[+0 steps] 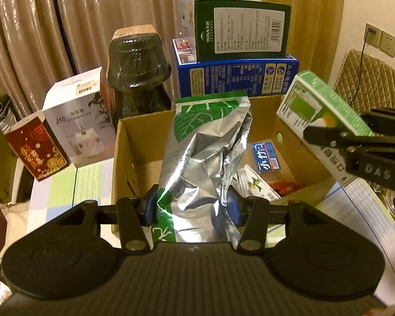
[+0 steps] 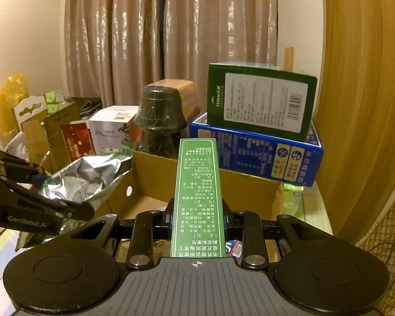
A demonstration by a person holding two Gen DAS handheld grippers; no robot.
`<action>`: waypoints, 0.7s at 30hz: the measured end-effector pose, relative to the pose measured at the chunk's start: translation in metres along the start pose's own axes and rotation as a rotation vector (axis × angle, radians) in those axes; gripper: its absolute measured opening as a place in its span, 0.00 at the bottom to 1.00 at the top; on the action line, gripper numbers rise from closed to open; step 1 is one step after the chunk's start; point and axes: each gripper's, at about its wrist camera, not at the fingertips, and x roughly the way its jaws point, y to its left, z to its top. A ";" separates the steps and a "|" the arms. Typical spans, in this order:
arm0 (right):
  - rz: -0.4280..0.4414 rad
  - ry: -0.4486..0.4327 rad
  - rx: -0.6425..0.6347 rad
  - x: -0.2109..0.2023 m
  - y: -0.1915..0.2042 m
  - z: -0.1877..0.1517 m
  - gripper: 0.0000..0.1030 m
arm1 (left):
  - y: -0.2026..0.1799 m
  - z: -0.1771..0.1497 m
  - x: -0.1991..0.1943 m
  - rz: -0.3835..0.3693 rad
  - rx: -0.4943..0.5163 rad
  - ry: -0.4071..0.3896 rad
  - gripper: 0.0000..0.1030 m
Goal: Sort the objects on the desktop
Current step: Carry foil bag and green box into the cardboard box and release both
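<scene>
A crumpled silver foil pouch with green leaf print (image 1: 205, 155) hangs above the open brown cardboard box (image 1: 142, 142), pinched tight in the left gripper (image 1: 192, 208). Just beside it, the right gripper (image 2: 197, 218) clamps a slim green printed carton (image 2: 197, 197) over the same box, near the stacked blue box (image 2: 255, 155).

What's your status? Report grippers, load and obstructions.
Left gripper shut on foil pouch. Right gripper shut on green box. Both over open cardboard box, other packets already inside. Nothing blocking.
</scene>
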 end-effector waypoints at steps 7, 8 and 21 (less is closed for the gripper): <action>-0.013 0.027 0.010 0.017 -0.007 0.004 0.27 | 0.001 0.012 0.017 0.002 0.011 0.015 0.45; -0.015 0.030 0.011 0.019 -0.008 0.004 0.27 | 0.001 0.012 0.020 0.000 0.009 0.019 0.45; -0.050 0.057 0.034 0.043 -0.031 0.004 0.27 | 0.009 0.021 0.048 0.011 0.020 0.045 0.45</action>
